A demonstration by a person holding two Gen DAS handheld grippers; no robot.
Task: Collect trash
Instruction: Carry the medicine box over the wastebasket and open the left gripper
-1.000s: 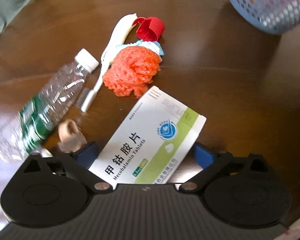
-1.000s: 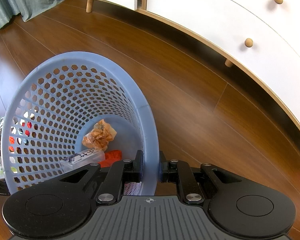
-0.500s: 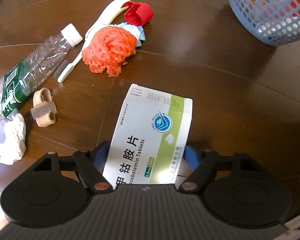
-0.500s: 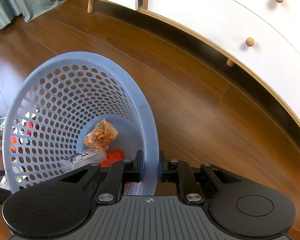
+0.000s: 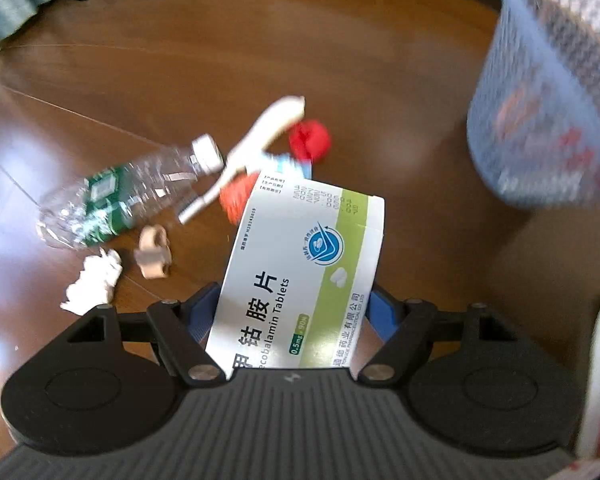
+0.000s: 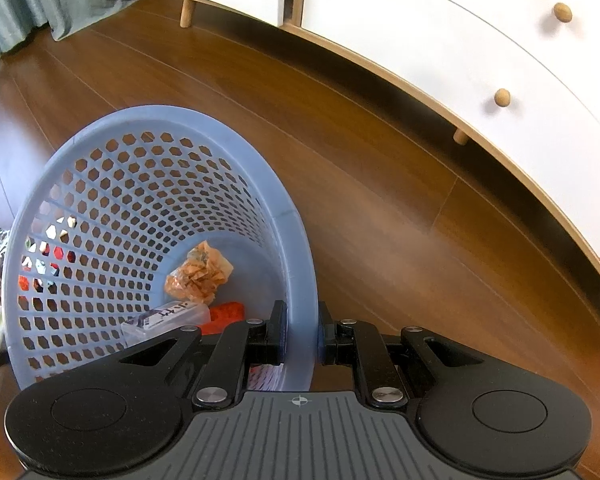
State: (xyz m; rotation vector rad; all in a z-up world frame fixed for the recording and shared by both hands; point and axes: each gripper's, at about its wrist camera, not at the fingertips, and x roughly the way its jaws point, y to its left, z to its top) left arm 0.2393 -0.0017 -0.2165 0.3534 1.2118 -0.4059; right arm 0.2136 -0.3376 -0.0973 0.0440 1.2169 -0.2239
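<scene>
My left gripper [image 5: 292, 312] has clamped the pill box [image 5: 300, 276] and lifted it off the floor [image 5: 220, 60]; a second ago it lay flat between wide jaws. Bottle [image 5: 128, 192], toothbrush [image 5: 256, 140], tissue [image 5: 92, 280] lie further below now. My right gripper [image 6: 299, 336] hasn't moved, pinched narrow on the basket [image 6: 296, 248] rim; basket is far right in the left view.

- One medicine box [image 5: 300, 276]
- One plastic bottle [image 5: 128, 196]
- One toothbrush [image 5: 252, 152]
- One crumpled tissue [image 5: 92, 280]
- One blue basket [image 6: 156, 208]
- Two round wooden knobs, one [image 6: 502, 97] nearer, one [image 6: 563, 12] farther
- One orange wrapper [image 6: 198, 274] in the basket
</scene>
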